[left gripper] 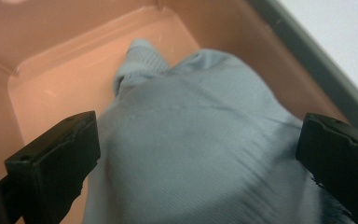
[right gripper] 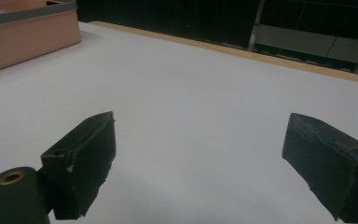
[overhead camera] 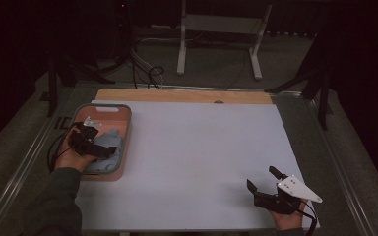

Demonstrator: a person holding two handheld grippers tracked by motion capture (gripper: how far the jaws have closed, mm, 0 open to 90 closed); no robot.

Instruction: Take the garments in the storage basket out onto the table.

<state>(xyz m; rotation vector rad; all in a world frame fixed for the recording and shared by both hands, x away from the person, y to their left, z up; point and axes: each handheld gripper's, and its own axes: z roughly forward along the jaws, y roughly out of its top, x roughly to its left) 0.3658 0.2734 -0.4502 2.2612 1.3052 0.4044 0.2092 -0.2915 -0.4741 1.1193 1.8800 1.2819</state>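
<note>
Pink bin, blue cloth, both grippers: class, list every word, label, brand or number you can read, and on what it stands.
None can be read: the pink bin, the blue cloth, the left gripper, the right gripper and the white table cover bear no visible lettering.

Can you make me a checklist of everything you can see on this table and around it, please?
Surface: white sheet covers the table, with a wooden strip along the far edge.
Job's things: a pale blue cloth lies bunched inside a pink bin at the left.
Clutter: nothing seen.
Grippers: left gripper is open, its fingers either side of the cloth inside the bin; right gripper is open above bare sheet, holding nothing.
Cables: one trails from each gripper; more cables lie on the floor beyond the table.
Surroundings: dark room, white metal stand behind the table.
</note>
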